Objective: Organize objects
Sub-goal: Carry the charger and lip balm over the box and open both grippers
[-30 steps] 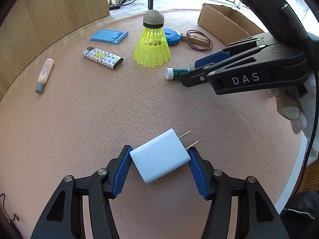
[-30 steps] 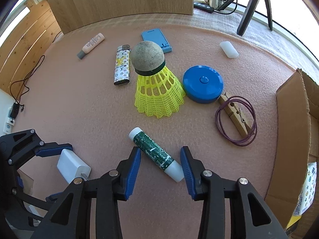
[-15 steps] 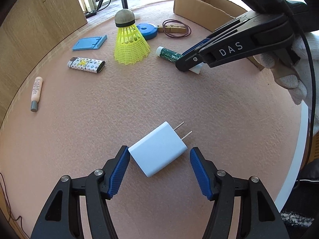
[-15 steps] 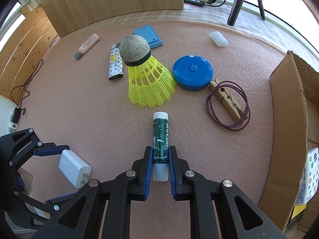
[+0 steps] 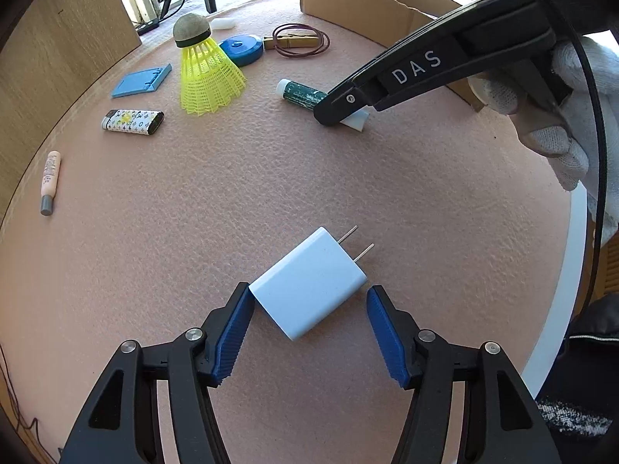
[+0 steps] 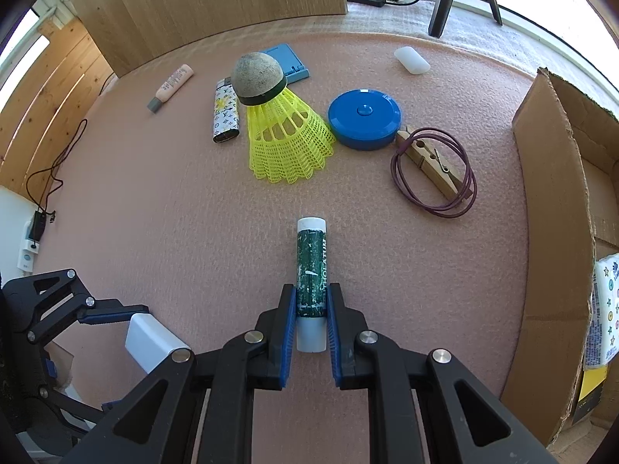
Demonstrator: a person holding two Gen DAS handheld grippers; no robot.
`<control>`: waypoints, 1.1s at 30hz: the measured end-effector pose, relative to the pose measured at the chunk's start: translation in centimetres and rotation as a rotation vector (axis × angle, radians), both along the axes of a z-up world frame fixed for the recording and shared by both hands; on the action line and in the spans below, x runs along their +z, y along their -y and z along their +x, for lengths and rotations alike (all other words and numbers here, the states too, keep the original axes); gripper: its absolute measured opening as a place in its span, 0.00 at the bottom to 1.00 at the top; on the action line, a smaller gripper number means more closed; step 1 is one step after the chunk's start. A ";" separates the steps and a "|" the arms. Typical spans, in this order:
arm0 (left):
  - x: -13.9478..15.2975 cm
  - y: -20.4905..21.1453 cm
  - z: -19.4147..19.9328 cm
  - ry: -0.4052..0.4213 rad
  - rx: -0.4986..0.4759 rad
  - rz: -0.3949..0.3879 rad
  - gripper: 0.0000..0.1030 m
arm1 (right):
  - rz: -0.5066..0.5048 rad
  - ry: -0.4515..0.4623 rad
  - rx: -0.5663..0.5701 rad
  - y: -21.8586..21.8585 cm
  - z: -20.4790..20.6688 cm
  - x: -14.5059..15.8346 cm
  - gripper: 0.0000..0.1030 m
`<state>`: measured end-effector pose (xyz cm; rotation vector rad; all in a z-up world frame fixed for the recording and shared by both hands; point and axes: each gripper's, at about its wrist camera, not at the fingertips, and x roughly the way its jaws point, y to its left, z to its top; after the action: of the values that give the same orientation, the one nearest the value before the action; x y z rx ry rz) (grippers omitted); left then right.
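Left claw (image 5: 309, 332): jaws spread wide, low over the pink bench (image 5: 232, 201), reaching in from the near edge; it grips nothing.
White charger (image 5: 309, 282): lies flat on the bench between the blue pads, prongs pointing away and to the right; the left pad (image 5: 232, 340) touches or nearly touches one corner, the right pad stands just clear.
Peach tube (image 5: 49, 181): far left on the bench, grey cap toward the near side.
Patterned lighter (image 5: 133, 120): lying flat, right of the peach tube.
Blue phone stand (image 5: 141, 81): beyond the lighter, flat.
Yellow shuttlecock (image 6: 282, 123): standing on its skirt, cork tip up, mid-bench.
Blue round case (image 6: 363, 119): just right of the shuttlecock, touching the clothespin's end.
Wooden clothespin (image 6: 433, 164): lies inside a purple elastic loop (image 6: 433, 170).
White eraser (image 6: 412, 60): far side of the bench, apart from the rest.
Green tube (image 6: 311, 266): on the bench near its middle, white cap nearest the camera, pointing straight away.
Right claw (image 6: 311, 305): closed tight on the green tube's near half, both blue pads pressed to its sides; angled down at a shallow slope, held by a white-gloved hand (image 5: 561, 116).
Cardboard box (image 6: 549, 208): open, at the bench's right edge.
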<state>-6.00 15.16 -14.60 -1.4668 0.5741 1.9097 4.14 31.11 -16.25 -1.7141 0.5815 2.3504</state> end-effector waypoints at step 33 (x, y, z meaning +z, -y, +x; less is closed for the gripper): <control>0.9 -2.3 -1.9 -0.040 0.144 0.113 0.38 | -0.037 -0.080 -0.081 -0.3 5.6 1.8 0.14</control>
<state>-7.90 17.48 -13.70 -1.4340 0.3800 2.0516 9.70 31.45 -14.48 -1.5858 0.6989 2.3745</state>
